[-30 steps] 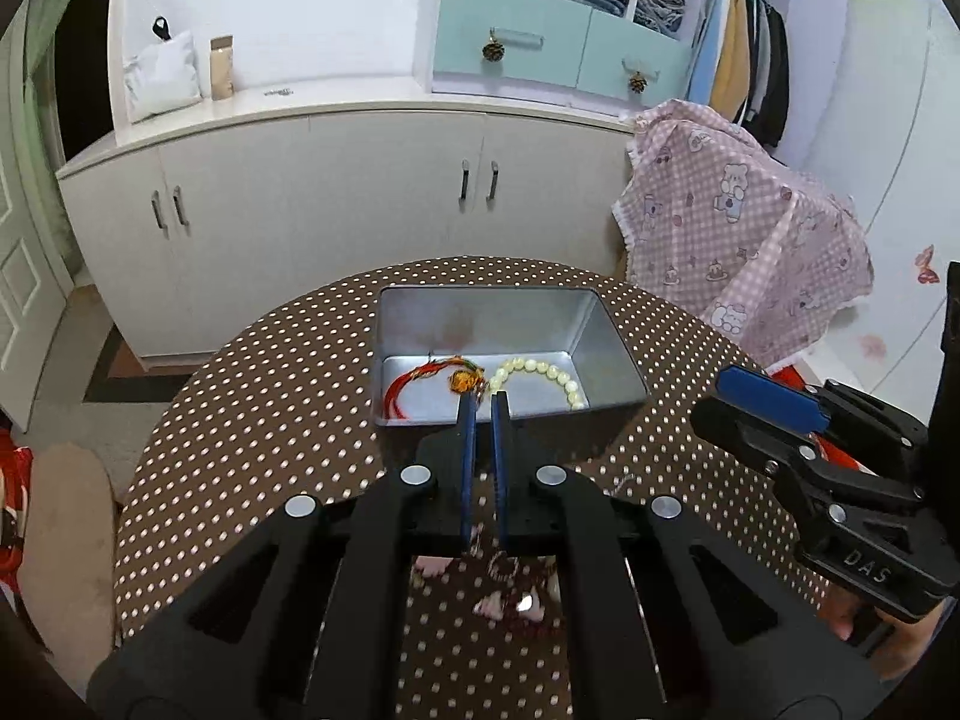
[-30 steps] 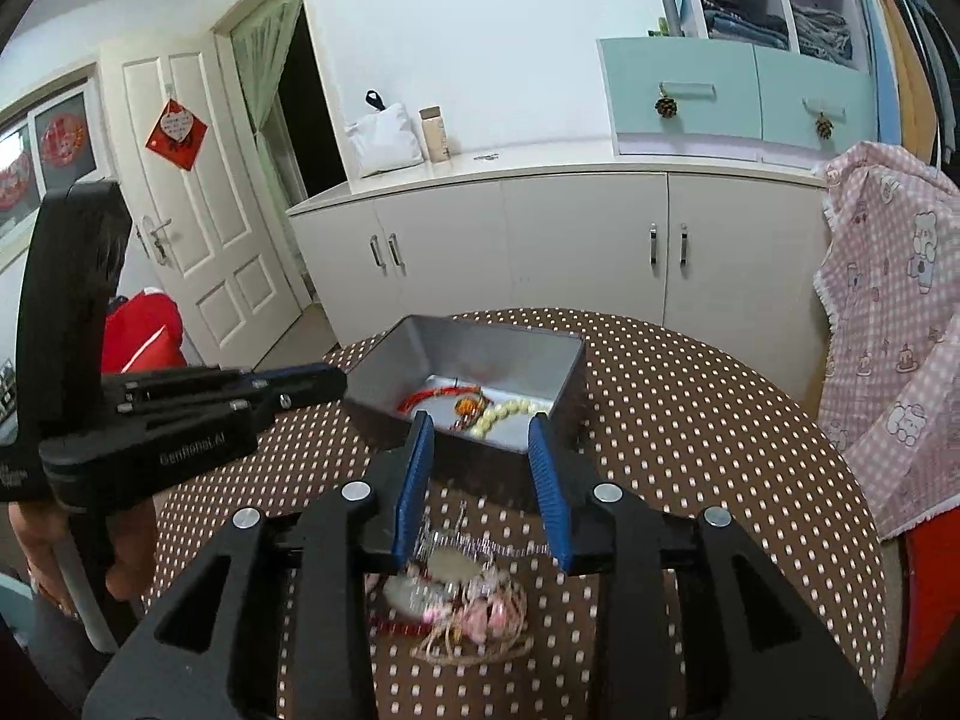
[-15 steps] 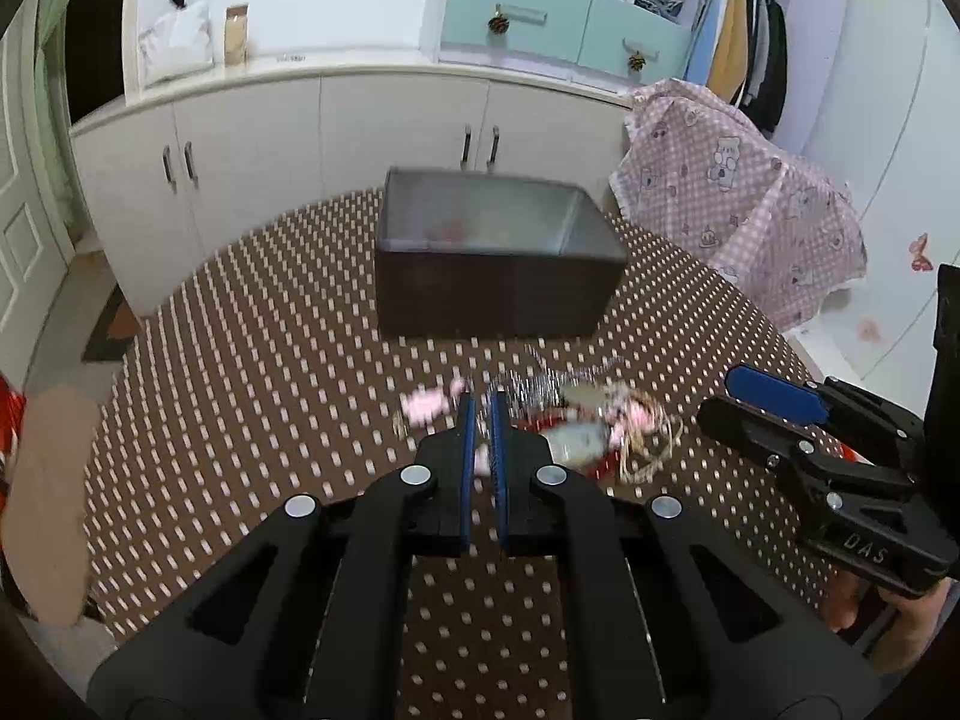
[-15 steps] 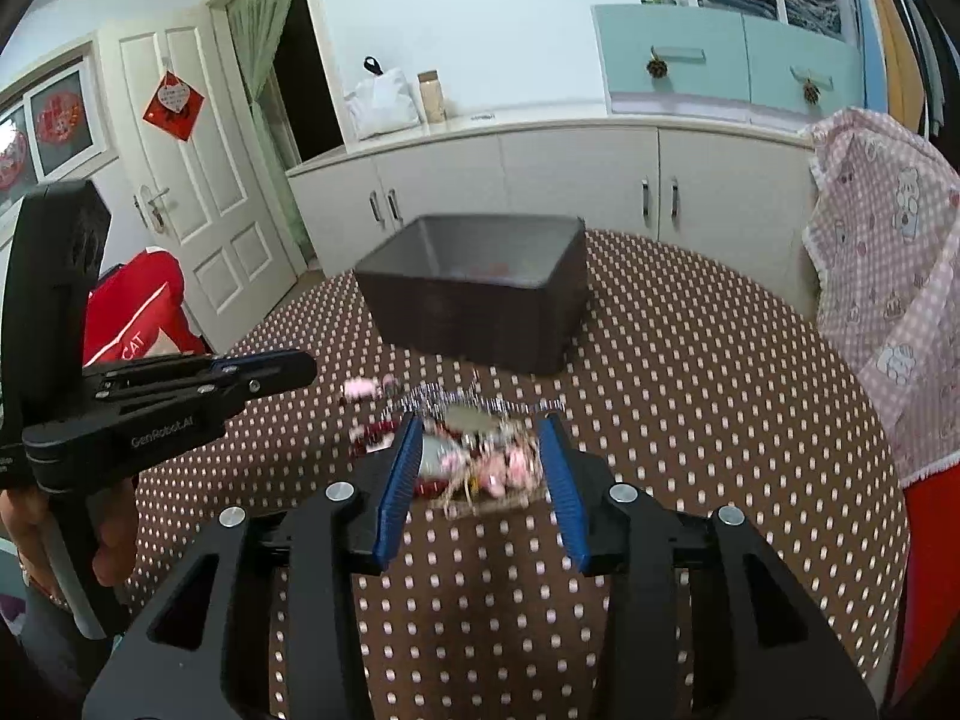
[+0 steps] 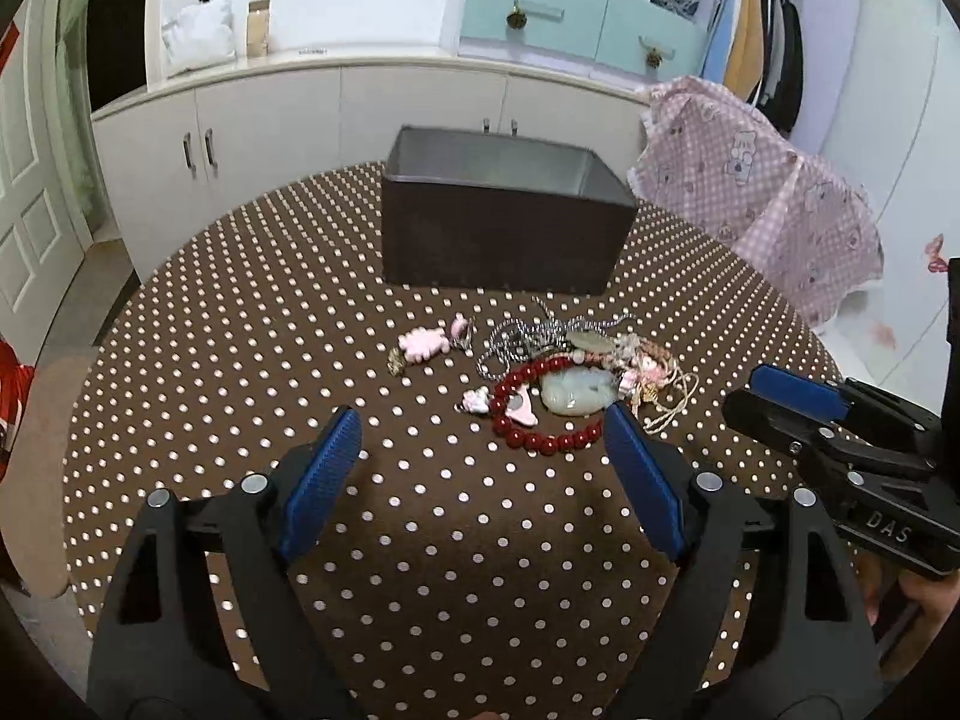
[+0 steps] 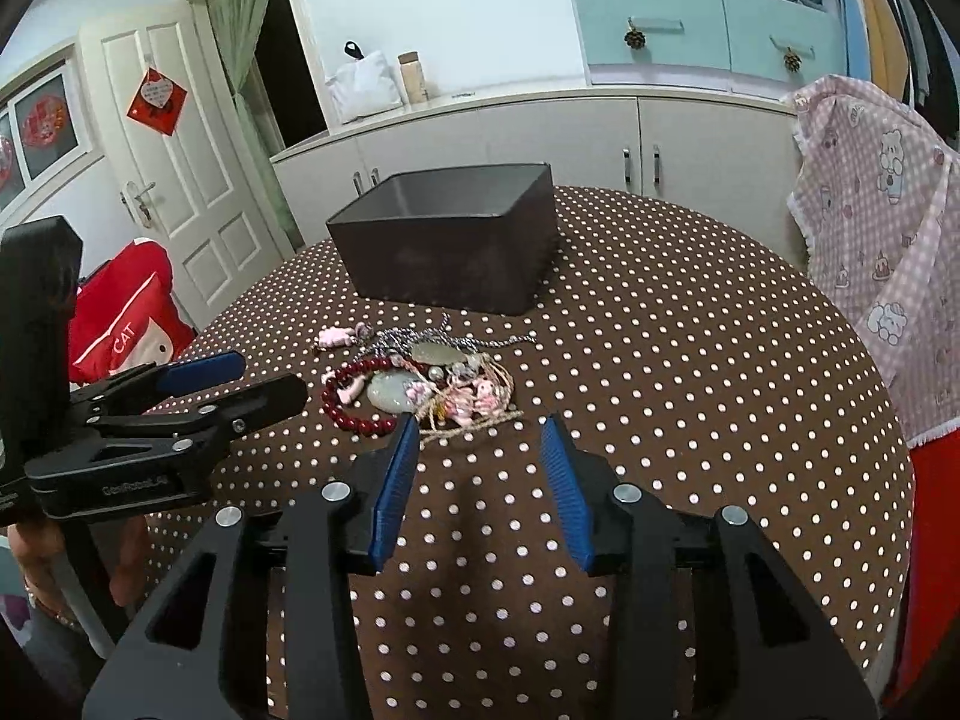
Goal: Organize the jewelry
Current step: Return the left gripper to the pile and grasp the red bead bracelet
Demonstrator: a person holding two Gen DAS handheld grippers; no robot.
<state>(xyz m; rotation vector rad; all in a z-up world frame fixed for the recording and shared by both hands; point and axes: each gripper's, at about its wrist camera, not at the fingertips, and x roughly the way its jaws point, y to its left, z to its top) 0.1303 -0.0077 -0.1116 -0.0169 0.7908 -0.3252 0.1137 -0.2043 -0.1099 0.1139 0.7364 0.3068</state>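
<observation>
A heap of jewelry (image 5: 576,369) lies on the dotted table in front of a dark metal box (image 5: 504,228). It holds a red bead bracelet (image 5: 543,402), a pale jade pendant (image 5: 576,393), a silver chain (image 5: 528,336) and pink charms (image 5: 423,343). The heap (image 6: 420,381) and the box (image 6: 450,240) also show in the right wrist view. My left gripper (image 5: 480,438) is open wide and empty, just short of the heap. My right gripper (image 6: 480,438) is open and empty, close behind the heap's cords. The box's inside is hidden.
The round table (image 5: 240,360) has a brown white-dotted cloth. White cabinets (image 5: 288,114) stand behind it. A pink checked cloth (image 5: 762,198) drapes over something at the right. A red bag (image 6: 126,318) sits by the door at the left.
My left gripper has pulled back from over the box, dropped low toward the table and opened wide. My right gripper has also drawn back and lowered, staying open.
</observation>
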